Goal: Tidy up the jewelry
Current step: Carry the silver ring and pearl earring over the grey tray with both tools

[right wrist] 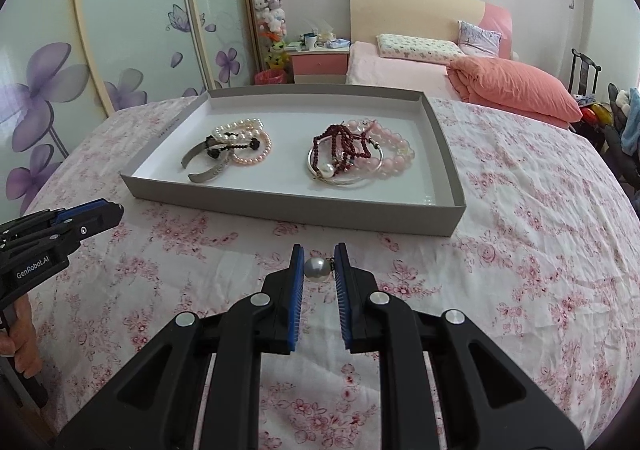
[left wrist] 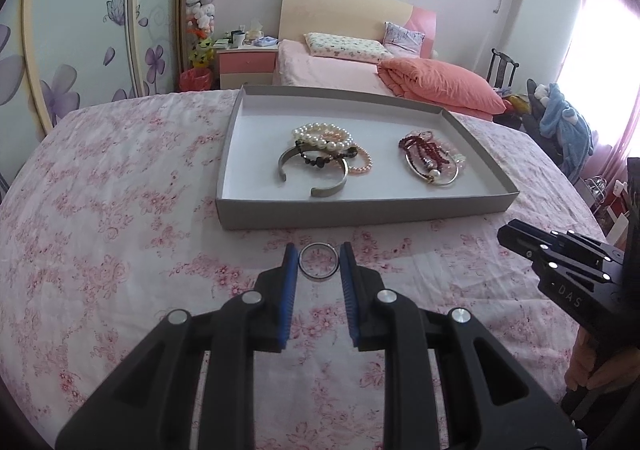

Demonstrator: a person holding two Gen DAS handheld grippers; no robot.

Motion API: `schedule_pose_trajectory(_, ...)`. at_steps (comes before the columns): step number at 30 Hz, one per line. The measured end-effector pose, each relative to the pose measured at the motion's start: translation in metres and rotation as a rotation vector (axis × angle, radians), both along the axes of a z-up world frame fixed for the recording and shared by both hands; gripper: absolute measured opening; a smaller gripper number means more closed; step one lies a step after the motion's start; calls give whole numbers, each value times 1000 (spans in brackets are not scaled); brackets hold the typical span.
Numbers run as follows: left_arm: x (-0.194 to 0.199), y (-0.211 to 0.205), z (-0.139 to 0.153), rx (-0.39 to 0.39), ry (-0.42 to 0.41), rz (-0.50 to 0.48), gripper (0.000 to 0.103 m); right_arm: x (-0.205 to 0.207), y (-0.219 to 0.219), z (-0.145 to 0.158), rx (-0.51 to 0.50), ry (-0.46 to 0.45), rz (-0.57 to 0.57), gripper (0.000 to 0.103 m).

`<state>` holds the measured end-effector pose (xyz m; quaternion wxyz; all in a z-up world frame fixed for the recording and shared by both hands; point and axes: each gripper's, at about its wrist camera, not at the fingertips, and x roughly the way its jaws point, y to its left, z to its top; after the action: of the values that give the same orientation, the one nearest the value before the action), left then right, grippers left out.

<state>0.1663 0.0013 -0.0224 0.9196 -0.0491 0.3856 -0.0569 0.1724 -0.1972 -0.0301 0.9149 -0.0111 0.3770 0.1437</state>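
Left claw (left wrist: 319, 262) pinching a metal ring (left wrist: 319, 261), right claw (right wrist: 319, 265) pinching a pearl piece (right wrist: 318, 269), both just short of the tray (left wrist: 360, 206). Carrying each over the near wall before releasing, keeping grips firm.

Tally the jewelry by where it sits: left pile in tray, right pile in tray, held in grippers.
Left pile in the tray: 4 (pearl bracelet, silver cuff, black bead strand, pink bead bracelet)
Right pile: cannot separate, tangled
Held: 2 (silver ring in left gripper, pearl piece in right gripper)
Total countable: 6
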Motion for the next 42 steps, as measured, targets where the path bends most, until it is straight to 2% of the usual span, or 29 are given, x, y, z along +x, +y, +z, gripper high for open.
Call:
schedule_pose_trajectory(11, -6, -4, 12, 2, -52, -4, 22, -2, 3, 15, 22, -45, 3, 16)
schedule_pose_trajectory(29, -8, -18, 42, 33, -215, 3, 22, -8, 9, 57, 64, -225, -3, 16)
schedule_pose_trajectory(42, 3, -21, 51, 28, -261, 10, 22, -5, 17, 72, 66, -303, -10, 16)
